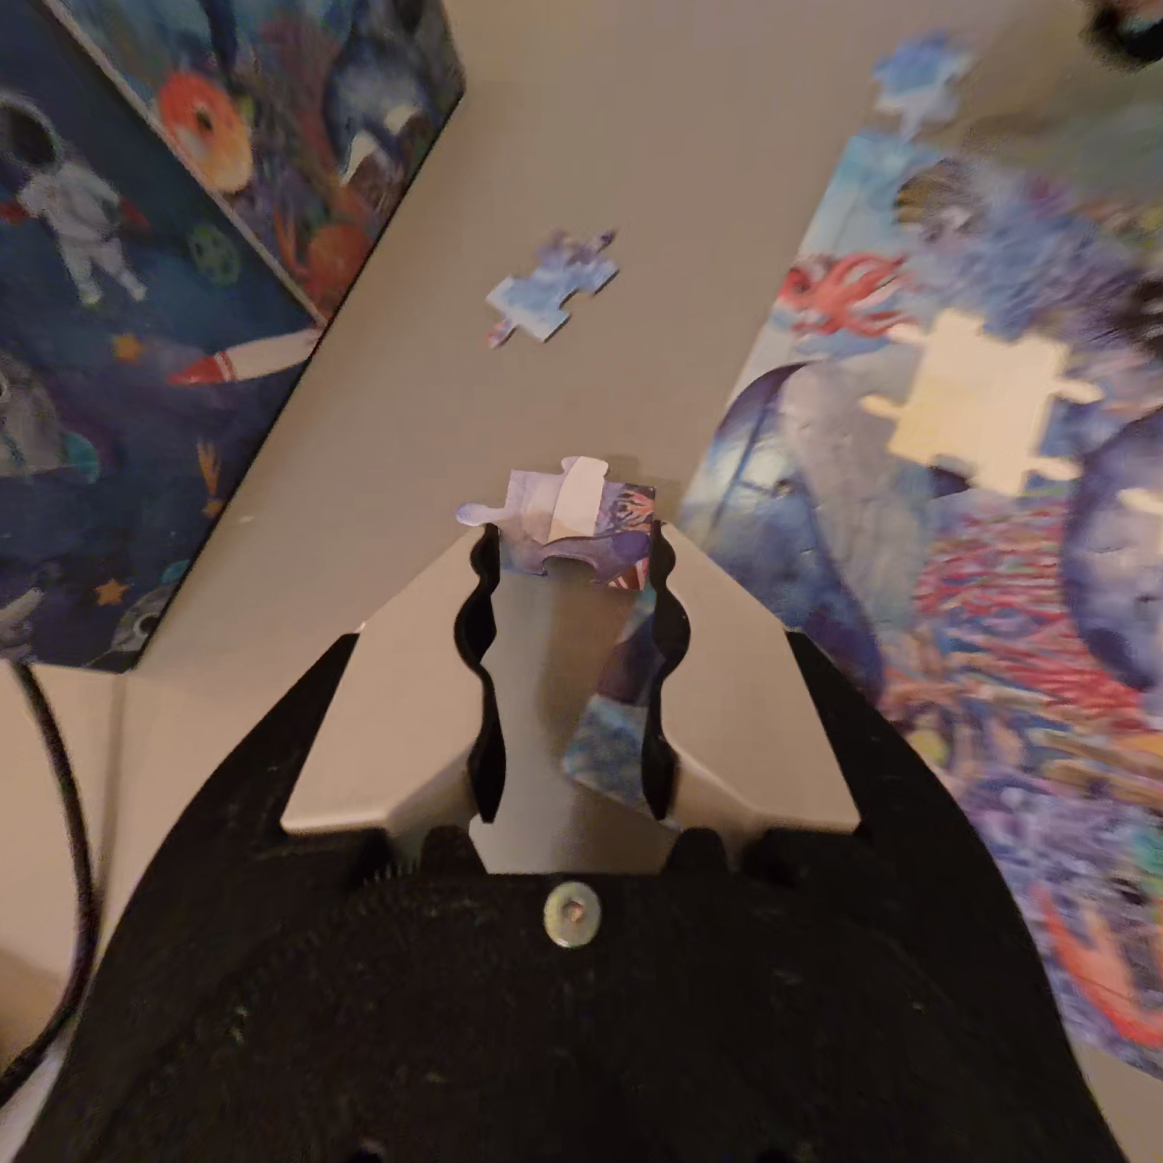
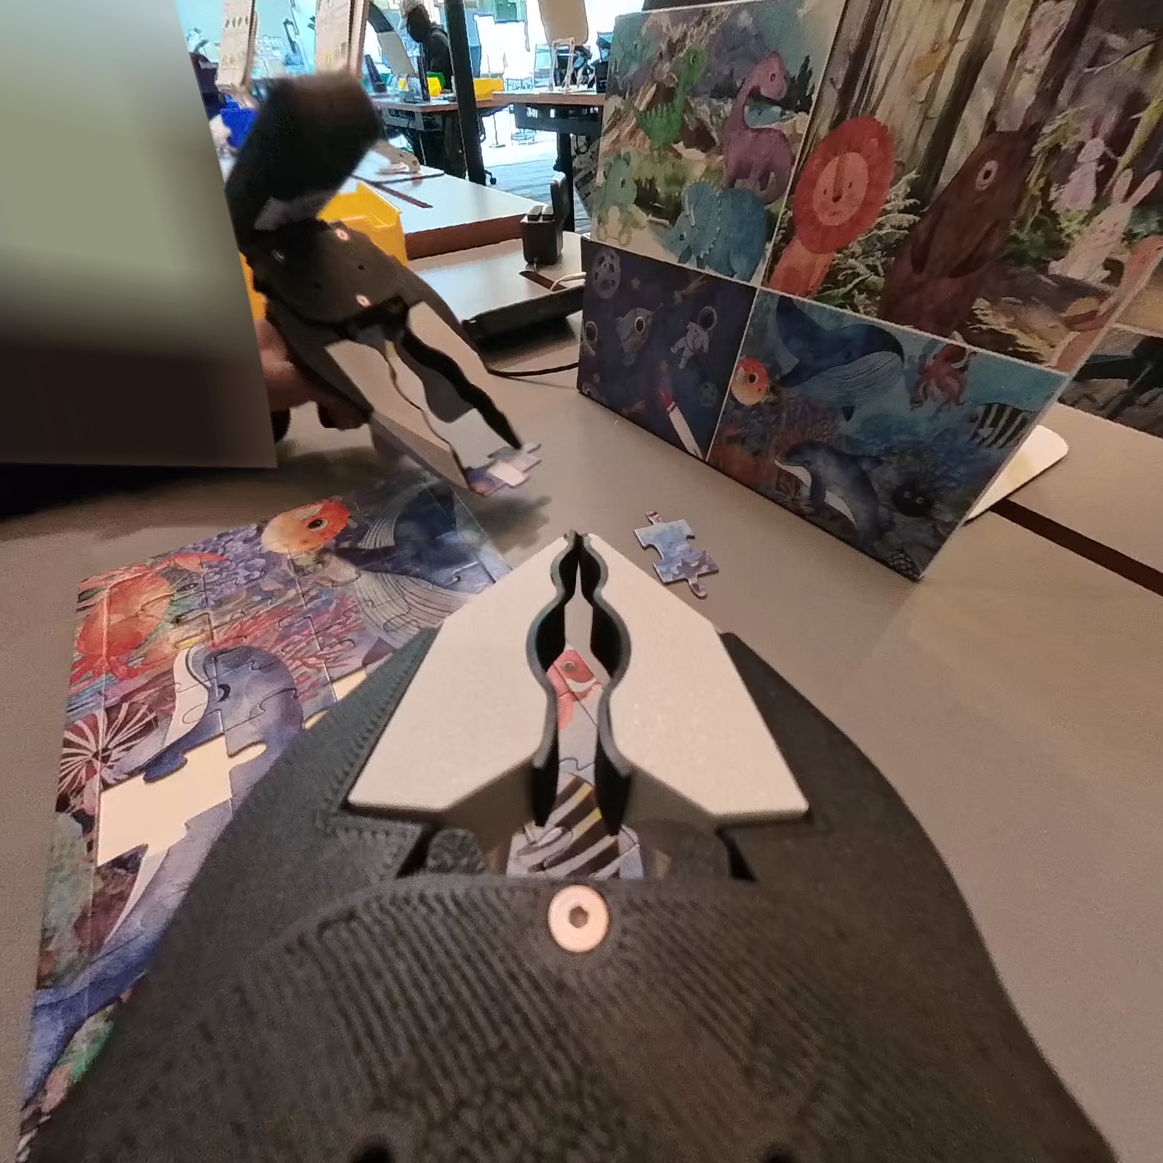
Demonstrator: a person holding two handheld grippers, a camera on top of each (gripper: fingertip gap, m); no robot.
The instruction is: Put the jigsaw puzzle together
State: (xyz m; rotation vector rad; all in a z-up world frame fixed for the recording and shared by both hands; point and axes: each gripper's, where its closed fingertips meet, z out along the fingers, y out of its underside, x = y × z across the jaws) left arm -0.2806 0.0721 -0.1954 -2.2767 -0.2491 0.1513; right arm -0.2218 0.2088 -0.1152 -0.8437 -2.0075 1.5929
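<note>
The ocean-scene jigsaw puzzle (image 1: 837, 566) lies flat on the grey table, with a piece-shaped hole (image 1: 982, 409) in it. It also shows in the right wrist view (image 2: 220, 629), hole (image 2: 163, 799) at its near left. My left gripper (image 1: 571, 535) is shut on a puzzle piece (image 1: 585, 503), held just above the table left of the puzzle. The right wrist view shows the left gripper (image 2: 494, 462) with that piece (image 2: 510, 469). My right gripper (image 2: 579, 541) is shut and empty over the puzzle's right edge. A loose piece (image 1: 554, 289) lies on the table, also in the right wrist view (image 2: 676, 554).
A large picture box (image 2: 818, 377) stands upright at the back right, and on the left in the left wrist view (image 1: 126, 314). Another blue piece (image 1: 919, 82) lies at the puzzle's far corner. A black cable (image 1: 63, 786) runs beside the box. A yellow bin (image 2: 371, 220) sits beyond. There is about 20 cm between the tips of the two grippers.
</note>
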